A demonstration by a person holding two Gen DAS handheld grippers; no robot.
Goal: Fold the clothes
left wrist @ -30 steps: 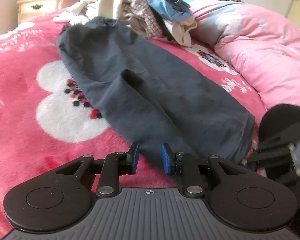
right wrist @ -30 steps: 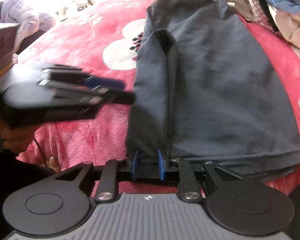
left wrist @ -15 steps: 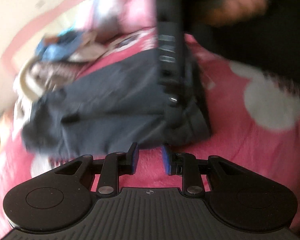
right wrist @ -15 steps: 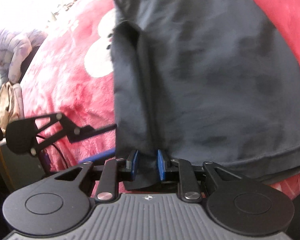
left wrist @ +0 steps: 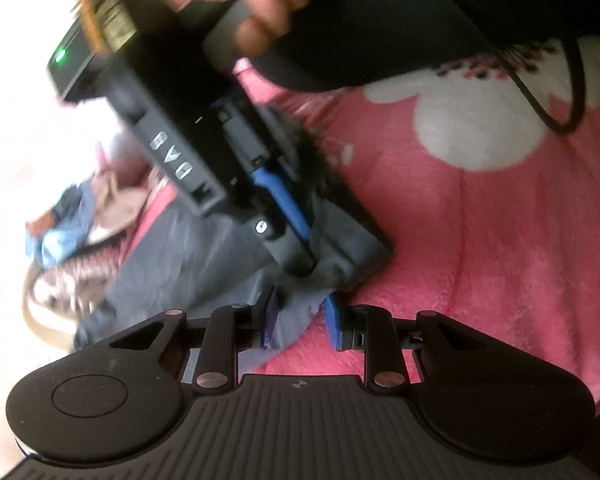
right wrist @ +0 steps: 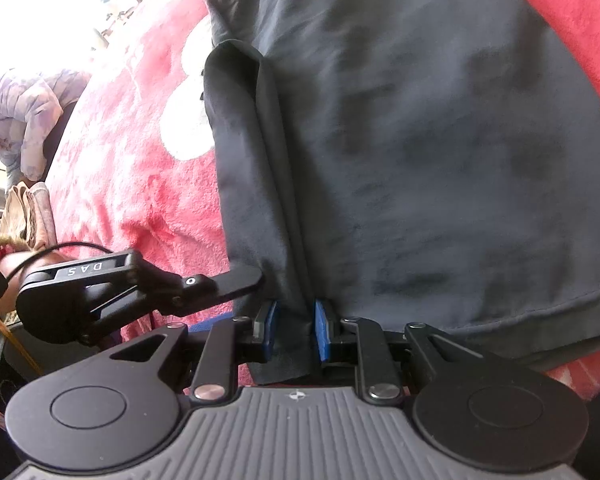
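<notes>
Dark trousers (right wrist: 420, 140) lie flat on the pink blanket (left wrist: 500, 240). The right gripper (right wrist: 294, 330) pinches their hem fold; the left gripper (left wrist: 300, 322) brackets cloth beside it, its grip uncertain. Soft, limp fabric: best held at hem corners.

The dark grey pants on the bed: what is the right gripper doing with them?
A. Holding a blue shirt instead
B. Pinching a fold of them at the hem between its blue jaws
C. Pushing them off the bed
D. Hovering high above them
B: in the right wrist view, a fold of the dark grey pants sits pinched between the blue jaws of the right gripper, at the hem.
</notes>
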